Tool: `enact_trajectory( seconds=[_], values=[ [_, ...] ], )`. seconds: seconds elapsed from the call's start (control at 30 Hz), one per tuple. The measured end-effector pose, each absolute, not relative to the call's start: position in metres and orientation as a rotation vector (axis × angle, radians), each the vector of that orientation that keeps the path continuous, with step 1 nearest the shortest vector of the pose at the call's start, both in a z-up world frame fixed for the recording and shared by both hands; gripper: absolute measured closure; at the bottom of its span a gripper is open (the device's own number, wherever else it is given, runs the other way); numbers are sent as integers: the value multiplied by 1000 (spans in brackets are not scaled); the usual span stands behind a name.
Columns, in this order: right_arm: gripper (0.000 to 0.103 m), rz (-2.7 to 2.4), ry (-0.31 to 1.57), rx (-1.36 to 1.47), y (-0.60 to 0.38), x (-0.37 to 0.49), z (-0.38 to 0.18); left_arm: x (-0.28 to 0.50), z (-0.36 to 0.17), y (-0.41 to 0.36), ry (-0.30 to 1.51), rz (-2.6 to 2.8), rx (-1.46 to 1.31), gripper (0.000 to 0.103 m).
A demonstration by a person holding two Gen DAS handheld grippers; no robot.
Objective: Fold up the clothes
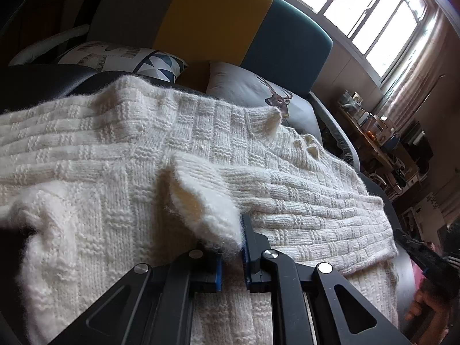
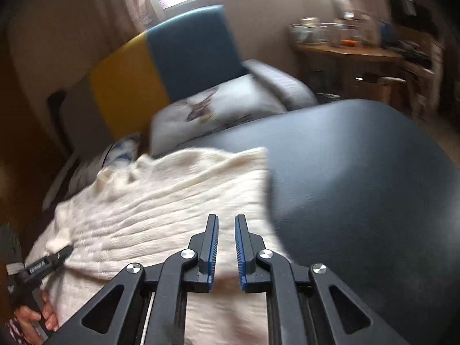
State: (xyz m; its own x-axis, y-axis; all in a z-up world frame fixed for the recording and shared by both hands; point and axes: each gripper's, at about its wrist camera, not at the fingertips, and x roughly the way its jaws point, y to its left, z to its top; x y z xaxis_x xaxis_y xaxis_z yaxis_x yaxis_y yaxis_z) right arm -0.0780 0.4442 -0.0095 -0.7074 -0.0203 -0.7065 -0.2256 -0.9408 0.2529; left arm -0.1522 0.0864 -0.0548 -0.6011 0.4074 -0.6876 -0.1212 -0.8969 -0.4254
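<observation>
A cream knitted sweater (image 1: pixel 120 155) lies spread on a dark padded surface (image 2: pixel 359 172). One sleeve (image 1: pixel 302 201) is folded across the body. My left gripper (image 1: pixel 230 238) is shut on the sleeve's fluffy cuff (image 1: pixel 201 204) and holds it just above the sweater. My right gripper (image 2: pixel 226 221) hovers over the sweater's right part (image 2: pixel 161 207); its jaws stand slightly apart with nothing between them. The left gripper (image 2: pixel 61 254) also shows at the left edge of the right wrist view, on the sweater. The right wrist view is blurred.
Two pillows (image 1: pixel 258 92) lie beyond the sweater against a grey, yellow and teal headboard (image 1: pixel 218 26). A cluttered wooden table (image 2: pixel 345 51) stands at the right under a bright window (image 1: pixel 359 8). The dark surface's edge curves off to the right.
</observation>
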Motion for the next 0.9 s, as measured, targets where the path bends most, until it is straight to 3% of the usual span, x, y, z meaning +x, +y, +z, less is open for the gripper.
enact_trajectory(
  seconds=[0.1,0.23,0.3,0.43,0.5,0.6,0.67,0.77,0.9],
  values=[
    [98,2644,405,-1286,440,-96,-32,-152,-55,87,-481,2528,-1208,90],
    [103,2607,435,-1235,448,-94,-40,-153,-55,89,-455,2538,-1210,89],
    [102,2581,427,-1242,442,-96,-37,-153,-54,88,-459,2531,-1207,89],
    [91,2667,573,-1188,413,-86,-13,-152,-53,87,-470,2518,-1211,87],
    [91,2802,535,-1184,373,-83,-3,-153,-51,89,-462,2513,-1221,84],
    [90,2953,481,-1231,319,-91,-3,-151,-43,91,-442,2459,-1238,57],
    [89,2993,464,-1282,293,-99,-11,-143,-32,84,-472,2454,-1214,29],
    [89,2920,480,-1423,274,-115,-40,-132,-15,52,-546,2511,-1148,21],
    [90,2908,457,-1385,269,-117,-51,-125,1,-12,-624,2617,-1122,18]
  ],
)
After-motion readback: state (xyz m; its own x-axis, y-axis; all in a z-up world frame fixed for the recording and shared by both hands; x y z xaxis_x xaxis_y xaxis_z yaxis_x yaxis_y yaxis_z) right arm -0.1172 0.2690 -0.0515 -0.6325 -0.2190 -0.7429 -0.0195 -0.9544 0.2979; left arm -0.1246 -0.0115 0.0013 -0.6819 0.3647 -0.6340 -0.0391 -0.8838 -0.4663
